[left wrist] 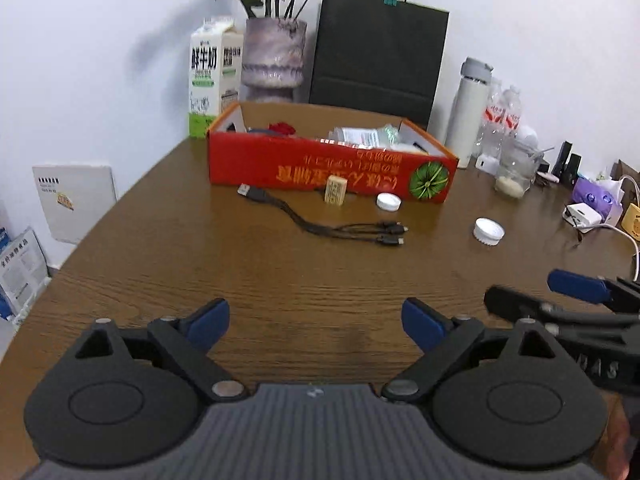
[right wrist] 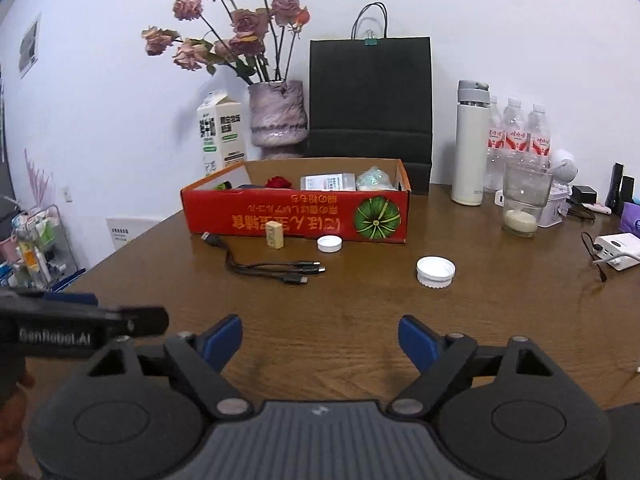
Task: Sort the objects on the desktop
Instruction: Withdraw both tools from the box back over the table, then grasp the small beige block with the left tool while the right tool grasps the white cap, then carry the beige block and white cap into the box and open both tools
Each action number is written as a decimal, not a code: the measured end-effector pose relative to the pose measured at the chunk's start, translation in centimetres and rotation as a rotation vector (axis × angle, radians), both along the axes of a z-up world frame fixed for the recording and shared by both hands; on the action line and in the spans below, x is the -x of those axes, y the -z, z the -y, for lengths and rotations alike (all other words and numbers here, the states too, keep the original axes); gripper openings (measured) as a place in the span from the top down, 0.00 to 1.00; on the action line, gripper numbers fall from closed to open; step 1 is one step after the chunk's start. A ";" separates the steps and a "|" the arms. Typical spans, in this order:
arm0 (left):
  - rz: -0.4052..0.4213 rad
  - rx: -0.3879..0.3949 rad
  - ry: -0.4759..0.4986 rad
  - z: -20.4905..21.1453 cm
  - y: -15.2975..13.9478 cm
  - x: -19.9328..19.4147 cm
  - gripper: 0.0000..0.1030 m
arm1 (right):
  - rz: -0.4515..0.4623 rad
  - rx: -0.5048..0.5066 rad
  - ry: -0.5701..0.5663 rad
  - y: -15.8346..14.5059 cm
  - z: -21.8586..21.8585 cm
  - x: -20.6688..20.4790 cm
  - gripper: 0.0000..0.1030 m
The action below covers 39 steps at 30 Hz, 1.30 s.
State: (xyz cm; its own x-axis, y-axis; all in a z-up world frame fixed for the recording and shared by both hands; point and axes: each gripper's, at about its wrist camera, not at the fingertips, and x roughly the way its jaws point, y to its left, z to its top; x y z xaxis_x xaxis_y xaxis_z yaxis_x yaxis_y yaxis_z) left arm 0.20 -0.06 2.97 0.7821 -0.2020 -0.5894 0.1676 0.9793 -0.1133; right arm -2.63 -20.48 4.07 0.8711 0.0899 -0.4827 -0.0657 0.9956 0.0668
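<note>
Right wrist view: your right tool (right wrist: 320, 340) hangs wide and empty, the left tool (left wrist: 316, 324) too; the big white cap (right wrist: 436, 273) lies ahead-right on the bench (right wrist: 360, 304), nearer your right.

Right gripper (right wrist: 320, 340): hovering wide open above the brown wooden table (right wrist: 360, 320).
Red cardboard box (right wrist: 296, 216): sitting toward the far edge.
Black multi-plug cable (right wrist: 260, 264): lying just before it.

my left claw (right wrist: 84, 322): "GenRobot.AI" at 9 o'clock | milk carton (left wrist: 210, 76): "鲜牛奶" at 11 o'clock | box (left wrist: 320, 170): upside-down print, unreadable
</note>
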 end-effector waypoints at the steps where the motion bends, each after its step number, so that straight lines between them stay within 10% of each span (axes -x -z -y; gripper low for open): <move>1: -0.013 0.001 -0.006 -0.1 0.1 -0.6 0.14 | -0.004 -0.006 0.006 0.0 0.1 -0.8 0.24; 4: -0.022 0.011 0.005 -0.3 -0.2 -2.9 0.29 | -0.028 -0.020 0.016 -0.1 0.4 -3.2 0.34; 9: -0.031 0.023 0.222 1.6 -1.0 -10.9 0.24 | -0.071 0.011 -0.028 0.1 0.1 -10.7 0.38; 19: -0.080 -0.062 0.280 4.7 1.0 -21.5 0.43 | -0.168 0.026 -0.046 2.6 0.1 -20.8 0.49; 24: -0.087 -0.003 0.314 4.5 2.6 -21.8 0.77 | -0.151 0.058 -0.058 3.8 -0.6 -21.0 0.64; 39: 0.114 0.132 0.275 1.8 -3.5 -19.1 0.79 | -0.006 -0.088 -0.022 -1.8 1.5 -18.1 0.74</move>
